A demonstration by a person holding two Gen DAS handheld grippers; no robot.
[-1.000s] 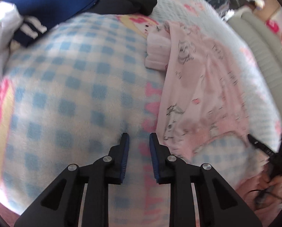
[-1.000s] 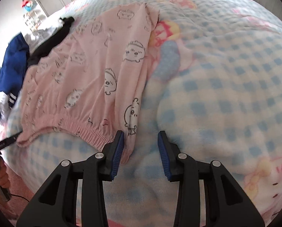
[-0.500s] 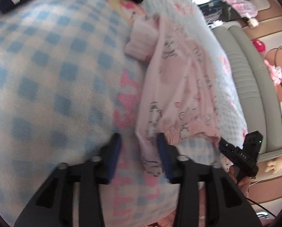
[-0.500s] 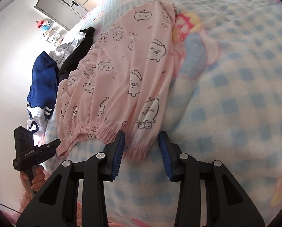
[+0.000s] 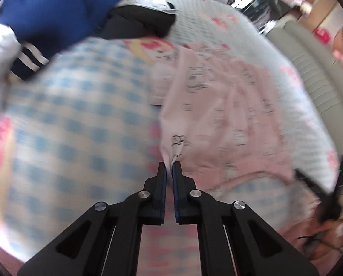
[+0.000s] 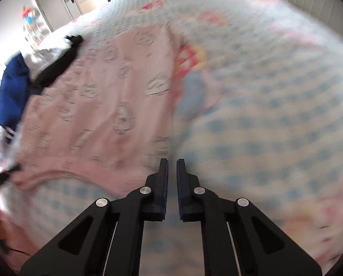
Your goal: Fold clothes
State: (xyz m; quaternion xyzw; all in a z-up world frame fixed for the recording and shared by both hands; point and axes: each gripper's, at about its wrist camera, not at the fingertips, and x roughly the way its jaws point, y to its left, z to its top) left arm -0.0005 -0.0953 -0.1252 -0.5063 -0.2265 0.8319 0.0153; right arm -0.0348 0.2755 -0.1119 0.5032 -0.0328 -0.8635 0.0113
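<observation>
Jaws of our left gripper (image 5: 170, 169) pinch a corner of the pink pyjama trousers (image 5: 229, 115); our right gripper (image 6: 172, 164) is closed at their blurred edge, grip unclear. They lie, cartoon-printed, across the checked blanket (image 5: 74, 119).

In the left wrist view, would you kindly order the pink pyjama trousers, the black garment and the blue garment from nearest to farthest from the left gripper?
1. Pink pyjama trousers: pinched at their edge in the left gripper, spreading right.
2. Black garment: beyond, top centre.
3. Blue garment: top left, roughly as far as the black one; hard to separate.
</observation>
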